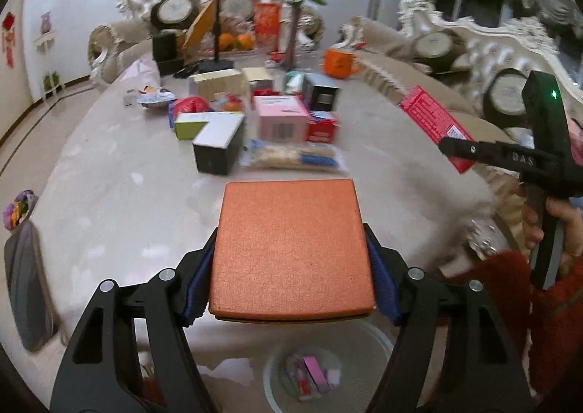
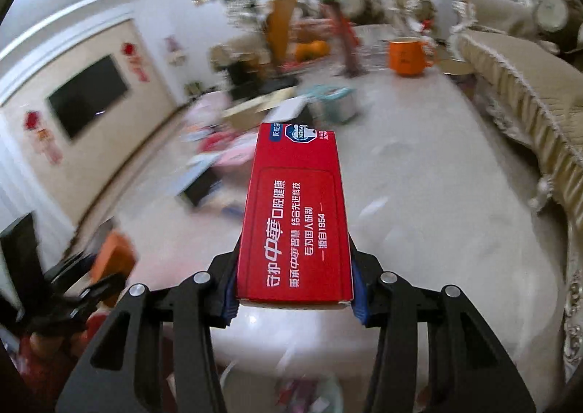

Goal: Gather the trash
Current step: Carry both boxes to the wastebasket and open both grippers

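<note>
Non-task bits round the table
Orange mug sat at 1 o'clock, oranges and rose vase at 12, TV at 9, sofa at 3.

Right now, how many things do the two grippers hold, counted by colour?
Orange: 1, the orange box in the left gripper.
Red: 1, the red box in the right gripper.
Total: 2

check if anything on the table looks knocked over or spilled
Nothing looks spilled. The black box sits skewed against the green box, and the biscuit packet lies flat on the table, an ordinary trash jumble.
</note>
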Action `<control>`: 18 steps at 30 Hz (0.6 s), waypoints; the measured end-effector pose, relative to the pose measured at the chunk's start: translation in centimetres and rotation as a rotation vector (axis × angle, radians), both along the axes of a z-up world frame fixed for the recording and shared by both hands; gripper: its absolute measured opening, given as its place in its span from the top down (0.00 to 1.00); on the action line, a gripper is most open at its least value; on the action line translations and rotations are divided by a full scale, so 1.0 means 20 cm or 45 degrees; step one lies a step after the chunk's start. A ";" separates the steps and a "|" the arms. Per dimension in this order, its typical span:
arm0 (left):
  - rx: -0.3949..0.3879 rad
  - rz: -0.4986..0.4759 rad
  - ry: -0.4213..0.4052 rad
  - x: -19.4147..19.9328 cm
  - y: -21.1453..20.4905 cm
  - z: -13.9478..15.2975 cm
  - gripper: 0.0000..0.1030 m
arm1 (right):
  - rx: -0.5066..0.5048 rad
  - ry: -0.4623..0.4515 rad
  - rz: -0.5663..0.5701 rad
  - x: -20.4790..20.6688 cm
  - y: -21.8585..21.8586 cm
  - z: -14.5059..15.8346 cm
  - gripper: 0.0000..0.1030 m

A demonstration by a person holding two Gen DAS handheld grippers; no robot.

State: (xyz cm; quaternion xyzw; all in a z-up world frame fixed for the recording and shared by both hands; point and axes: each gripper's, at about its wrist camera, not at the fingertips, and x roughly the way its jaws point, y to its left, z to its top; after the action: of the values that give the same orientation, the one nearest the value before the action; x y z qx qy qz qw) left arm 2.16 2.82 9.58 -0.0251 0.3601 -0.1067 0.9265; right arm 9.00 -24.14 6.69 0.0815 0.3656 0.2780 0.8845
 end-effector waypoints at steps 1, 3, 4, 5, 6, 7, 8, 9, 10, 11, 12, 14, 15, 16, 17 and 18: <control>-0.010 -0.024 0.003 -0.07 -0.01 0.00 0.32 | 0.017 0.007 0.033 -0.07 0.00 0.01 0.56; -0.031 -0.082 0.040 -0.22 -0.04 -0.02 0.32 | 0.035 0.038 0.118 -0.25 0.00 0.01 0.56; -0.037 -0.099 0.064 -0.26 -0.06 -0.04 0.32 | 0.035 0.055 0.149 -0.32 0.00 0.00 0.56; -0.046 -0.111 0.096 -0.31 -0.07 -0.07 0.32 | 0.039 0.091 0.199 -0.41 0.01 -0.02 0.56; -0.055 -0.134 0.151 -0.37 -0.09 -0.13 0.32 | 0.034 0.130 0.241 -0.48 0.03 -0.05 0.56; -0.054 -0.145 0.183 -0.40 -0.11 -0.17 0.32 | 0.022 0.160 0.258 -0.53 0.04 -0.07 0.56; -0.049 -0.150 0.228 -0.43 -0.13 -0.23 0.32 | 0.003 0.199 0.268 -0.59 0.05 -0.12 0.56; -0.047 -0.152 0.280 -0.44 -0.14 -0.31 0.32 | -0.015 0.244 0.269 -0.63 0.07 -0.17 0.56; -0.050 -0.155 0.318 -0.44 -0.16 -0.37 0.32 | -0.033 0.277 0.266 -0.65 0.08 -0.22 0.56; -0.046 -0.152 0.355 -0.43 -0.17 -0.44 0.32 | -0.070 0.325 0.256 -0.66 0.10 -0.30 0.56; -0.021 -0.144 0.397 -0.40 -0.18 -0.52 0.32 | -0.091 0.356 0.247 -0.66 0.11 -0.37 0.56; 0.061 -0.150 0.478 -0.35 -0.24 -0.70 0.32 | -0.184 0.438 0.224 -0.61 0.16 -0.57 0.56; 0.076 -0.176 0.538 -0.31 -0.26 -0.80 0.32 | -0.207 0.467 0.222 -0.59 0.18 -0.63 0.56; 0.067 -0.195 0.558 -0.28 -0.28 -0.85 0.32 | -0.241 0.514 0.223 -0.55 0.21 -0.73 0.56; 0.048 -0.209 0.589 -0.26 -0.29 -0.91 0.32 | -0.278 0.547 0.226 -0.52 0.24 -0.81 0.56; 0.032 -0.230 0.636 -0.23 -0.31 -0.98 0.32 | -0.310 0.570 0.235 -0.50 0.26 -0.88 0.56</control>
State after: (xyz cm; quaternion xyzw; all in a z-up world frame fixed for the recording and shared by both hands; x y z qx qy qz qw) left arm -2.48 -3.35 -9.99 -0.0068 0.5796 -0.1748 0.7959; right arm -1.02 -18.90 -10.96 0.0002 0.5887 0.2864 0.7559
